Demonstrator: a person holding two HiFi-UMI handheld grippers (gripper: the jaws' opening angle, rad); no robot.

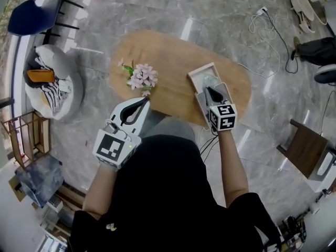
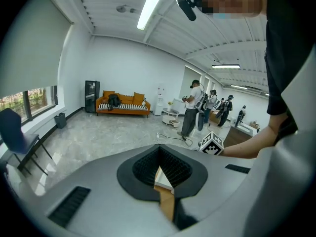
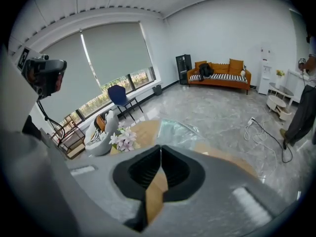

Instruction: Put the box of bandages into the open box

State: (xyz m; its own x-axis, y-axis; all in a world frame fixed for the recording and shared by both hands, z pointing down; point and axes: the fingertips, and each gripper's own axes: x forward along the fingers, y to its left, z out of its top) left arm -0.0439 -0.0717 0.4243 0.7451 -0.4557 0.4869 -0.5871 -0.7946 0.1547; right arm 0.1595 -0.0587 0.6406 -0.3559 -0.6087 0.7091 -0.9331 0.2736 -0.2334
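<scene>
1. Both sets of jaws are pressed together with nothing between them. The left gripper [image 2: 160, 151] and the right gripper [image 3: 160, 151] show only a thin seam where the pads meet.
2. Neither gripper carries the box of bandages, so the carrying step looks finished rather than pending.
3. One pale thing [image 1: 210, 81] lies inside the open box [image 1: 195, 72], just ahead of the right gripper's tips. I take it for the box of bandages, but it is too small to be sure.
4. Little seems left beyond drawing the right gripper away. The left gripper hangs at the near edge of the table [image 1: 157, 56], well apart from the box.
5. Only the head view shows inside the open box.
6. Only the right gripper view shows a clear, glossy panel [image 3: 175, 131] ahead of its jaws, with the flowers [image 3: 122, 138] to its left.
7. Only the left gripper view looks out at people and an orange sofa [image 2: 123, 104].
</scene>
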